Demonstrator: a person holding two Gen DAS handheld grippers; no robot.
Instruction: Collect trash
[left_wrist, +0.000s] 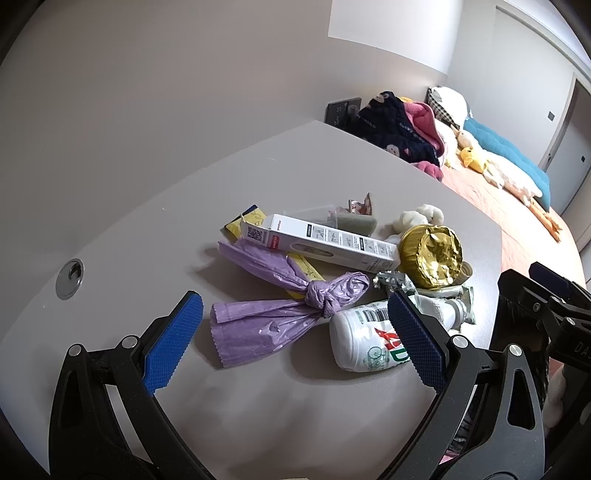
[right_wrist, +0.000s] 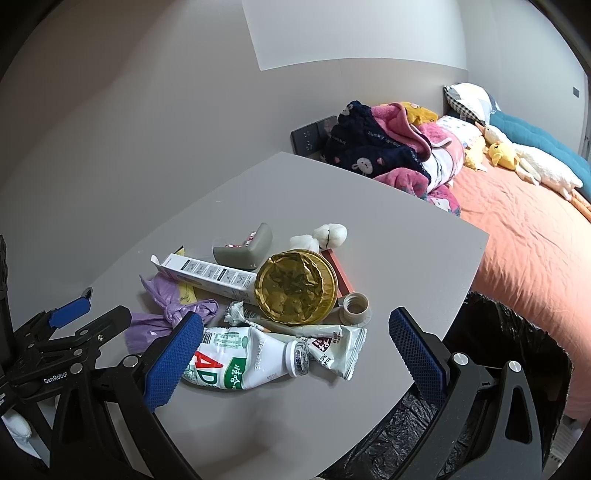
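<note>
A pile of trash lies on the grey table (left_wrist: 140, 236): a knotted purple bag (left_wrist: 280, 306), a white AD bottle (left_wrist: 364, 339), a long white box (left_wrist: 317, 242), a gold foil cup (left_wrist: 434, 256) and tissue (left_wrist: 417, 218). My left gripper (left_wrist: 295, 332) is open and empty, low over the purple bag and bottle. In the right wrist view my right gripper (right_wrist: 295, 350) is open and empty over the bottle (right_wrist: 240, 360) and a white wrapper (right_wrist: 340, 347), near the gold cup (right_wrist: 295, 288), white box (right_wrist: 207, 275) and purple bag (right_wrist: 173, 310).
A black-lined trash bin (right_wrist: 495, 369) stands off the table's right edge. A bed (right_wrist: 524, 240) with clothes (right_wrist: 384, 147) and plush toys lies beyond. A cable hole (left_wrist: 69, 277) sits at the table's left. A grey cap (right_wrist: 356, 306) lies by the cup.
</note>
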